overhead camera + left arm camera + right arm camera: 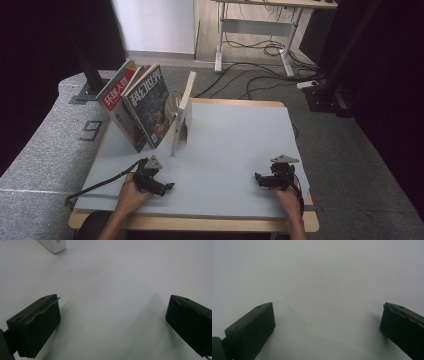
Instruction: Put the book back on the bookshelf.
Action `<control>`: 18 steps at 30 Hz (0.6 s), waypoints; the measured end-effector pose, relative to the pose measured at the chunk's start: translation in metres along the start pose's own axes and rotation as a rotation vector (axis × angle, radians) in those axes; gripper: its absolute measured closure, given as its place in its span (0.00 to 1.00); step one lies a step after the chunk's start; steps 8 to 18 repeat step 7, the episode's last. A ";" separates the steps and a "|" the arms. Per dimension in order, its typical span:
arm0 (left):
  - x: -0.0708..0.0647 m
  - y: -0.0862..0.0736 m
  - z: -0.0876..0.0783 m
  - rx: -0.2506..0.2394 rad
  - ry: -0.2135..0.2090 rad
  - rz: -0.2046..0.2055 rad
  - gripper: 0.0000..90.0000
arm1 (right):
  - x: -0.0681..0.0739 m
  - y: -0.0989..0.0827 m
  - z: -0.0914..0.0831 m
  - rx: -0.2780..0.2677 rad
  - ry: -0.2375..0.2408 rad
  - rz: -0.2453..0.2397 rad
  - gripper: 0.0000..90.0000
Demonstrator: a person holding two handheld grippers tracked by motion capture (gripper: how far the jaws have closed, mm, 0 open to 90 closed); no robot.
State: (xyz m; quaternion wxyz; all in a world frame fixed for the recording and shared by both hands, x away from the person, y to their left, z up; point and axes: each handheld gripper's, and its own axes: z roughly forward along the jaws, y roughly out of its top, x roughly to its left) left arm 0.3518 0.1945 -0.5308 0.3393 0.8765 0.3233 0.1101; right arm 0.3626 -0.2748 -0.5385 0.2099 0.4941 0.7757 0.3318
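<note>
Black jaws of the left claw (112, 315) stand spread wide over bare grey surface, with nothing between them; the right claw (327, 322) is spread just as wide, also gripping nothing. In the high view the left claw (167, 187) rests near the front left of the tabletop (235, 145), its jaws aimed toward the right, and the right claw (259, 179) sits near the front right edge, aimed toward the left, the two well apart. Nearest the left claw, toward the back left of the tabletop, stands a row of magazines (145, 105): they lean, tops tilted toward the left rear, their long axes running up and away from the surface, covers facing front and right. Just beside them on the right a white bookend (180, 125) stands upright with a thin pale book (187, 90) against it. A white corner of something (53, 245) shows at the top left of the left gripper view. Beyond the light grey tabletop with its wooden rim lies grey carpet, loose black cables (260, 50) trail under a white-legged desk (255, 30), and dark curtains close both sides.
</note>
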 end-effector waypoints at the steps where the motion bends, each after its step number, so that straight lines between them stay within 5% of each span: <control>1: 0.000 0.000 0.000 0.000 0.000 0.000 0.00 | 0.000 0.000 0.000 0.000 0.000 0.000 0.00; 18: -0.001 0.000 0.001 0.003 0.007 0.006 0.00 | 0.000 0.000 0.000 0.000 0.000 0.000 0.00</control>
